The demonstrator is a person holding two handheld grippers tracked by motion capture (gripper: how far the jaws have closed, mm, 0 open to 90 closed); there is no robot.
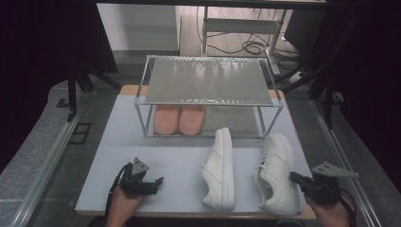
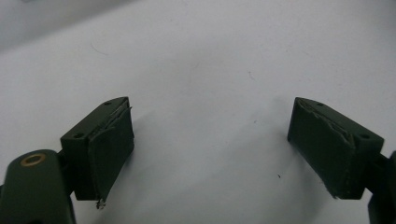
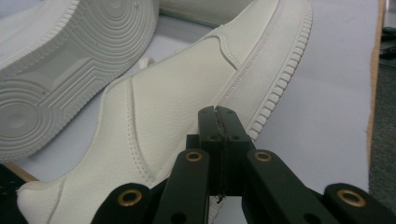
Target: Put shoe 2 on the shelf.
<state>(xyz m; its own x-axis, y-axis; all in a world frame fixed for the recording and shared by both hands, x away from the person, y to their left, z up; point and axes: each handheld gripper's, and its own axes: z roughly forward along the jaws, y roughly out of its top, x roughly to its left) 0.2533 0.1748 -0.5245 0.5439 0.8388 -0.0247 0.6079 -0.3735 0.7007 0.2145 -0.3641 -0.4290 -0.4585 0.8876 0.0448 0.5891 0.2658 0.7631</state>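
The right white sneaker (image 1: 279, 172) lies on the table (image 1: 170, 156) near its front right corner, toe pointing away toward the rack, tipped a little onto its side. My right gripper (image 1: 294, 178) sits against its heel end, and in the right gripper view (image 3: 219, 112) the fingers are pressed flat together, pad to pad, with nothing between them, their tips just over the shoe's leather side wall above the ribbed sole edge. I can't tell whether they touch the leather.

Just to the left lies the second white sneaker (image 1: 220, 170), rolled onto its side so the tread faces the first one; the right gripper view shows that grey sole (image 3: 60, 60) close beside the shoe I'm at. Beyond both stands a metal shoe rack (image 1: 208, 101) with a bare top shelf, and a pair of pink slippers (image 1: 178, 119) sits on its lower shelf at the left.

My right hand comes in low from the bottom right corner, gripper pointing left and slightly away. My left gripper (image 1: 160, 180) rests on the table at the front left, well apart from the shoes, aimed rightward. Its fingers (image 2: 109, 149) stand wide apart over bare table.
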